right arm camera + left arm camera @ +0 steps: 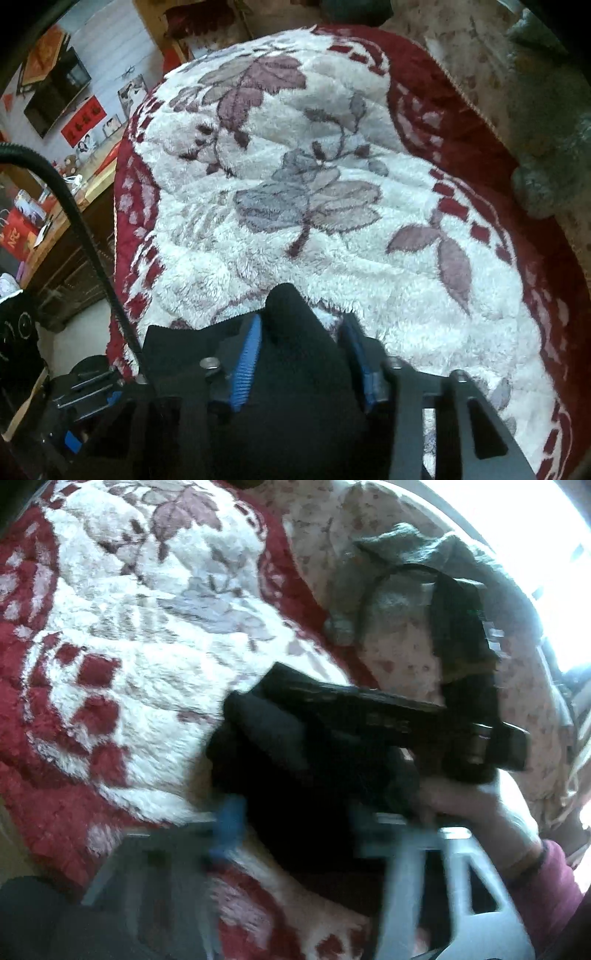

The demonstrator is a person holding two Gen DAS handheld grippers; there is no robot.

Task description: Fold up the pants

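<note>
The black pants (295, 775) are bunched between the fingers of my left gripper (291, 823), above the red and white floral blanket (147, 646). The left view is motion-blurred. The right gripper's black body (388, 716) crosses that view, held by a hand (476, 812), close to the pants. In the right wrist view, a fold of the black pants (295, 354) sits between the blue pads (247, 365) of my right gripper (303, 362), which is shut on it. The blanket (314, 184) spreads out beyond.
A pale floral sheet (399, 657) and a grey-green cloth (417, 546) lie at the blanket's far edge. A bright window is on the right. In the right wrist view, a wooden cabinet (66, 229) with clutter stands left of the bed, and a black cable (85, 221) arcs past.
</note>
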